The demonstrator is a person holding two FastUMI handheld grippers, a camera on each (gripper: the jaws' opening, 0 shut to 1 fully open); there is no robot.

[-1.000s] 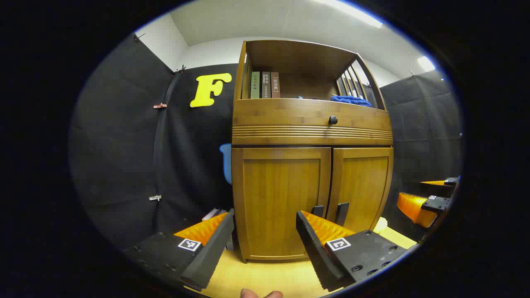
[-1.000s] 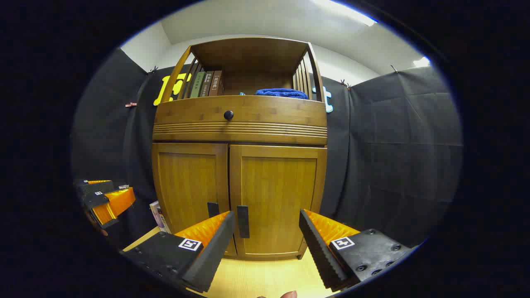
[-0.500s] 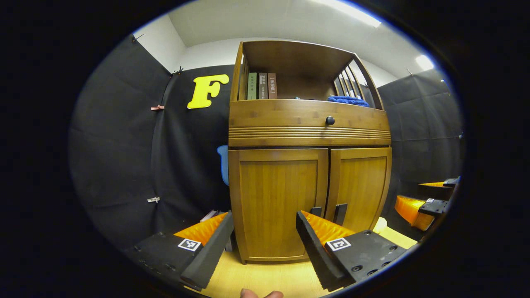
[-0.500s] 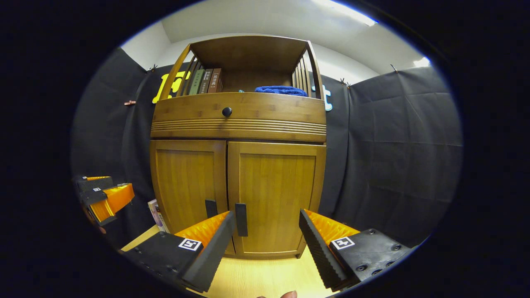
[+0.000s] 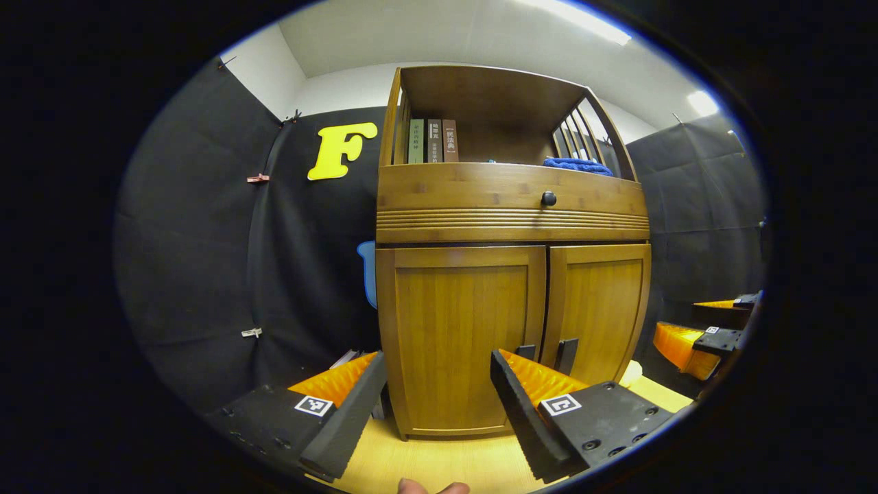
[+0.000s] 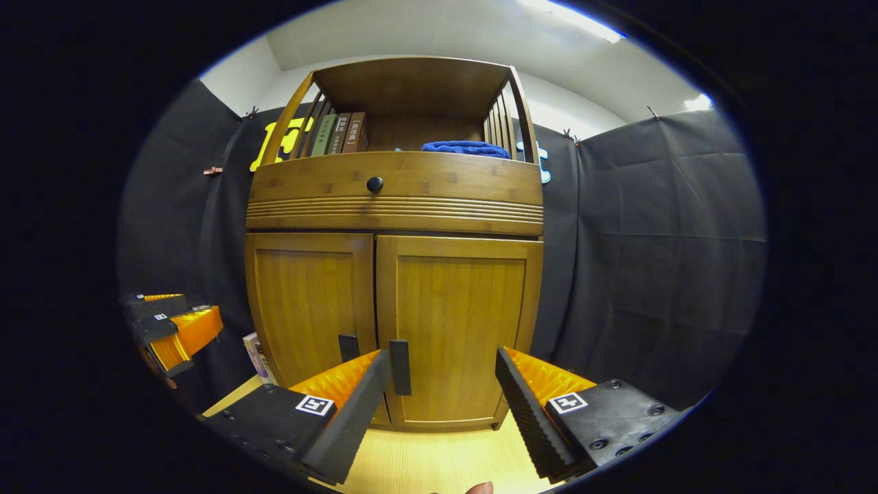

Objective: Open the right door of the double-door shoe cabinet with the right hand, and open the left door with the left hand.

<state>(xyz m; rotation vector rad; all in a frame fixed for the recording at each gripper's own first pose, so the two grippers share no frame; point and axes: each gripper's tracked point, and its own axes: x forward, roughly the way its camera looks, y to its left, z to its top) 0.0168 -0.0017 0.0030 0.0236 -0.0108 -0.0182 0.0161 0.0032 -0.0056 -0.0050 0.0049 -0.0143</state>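
**Both doors shut, handles side by side**

Your right gripper (image 6: 439, 391) and left gripper (image 5: 439, 394) both gape wide, holding nothing. The shoe cabinet (image 6: 394, 206) stands ahead of you, with the right door (image 6: 456, 329) and left door (image 5: 466, 329) closed. The right handle (image 6: 400, 367) sits just beside the left handle (image 6: 348, 347), so you risk catching both, or bumping grippers.

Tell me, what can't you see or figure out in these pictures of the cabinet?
- Inside the shoe cabinet: hidden in both views by the shut left door and right door.
- The left door's handle: in the left gripper view, partly covered by the left gripper.
- The book beside the cabinet: in the right gripper view, mostly behind the cabinet's side.
- The blue cloth: its lower part sits behind the shelf's front board.
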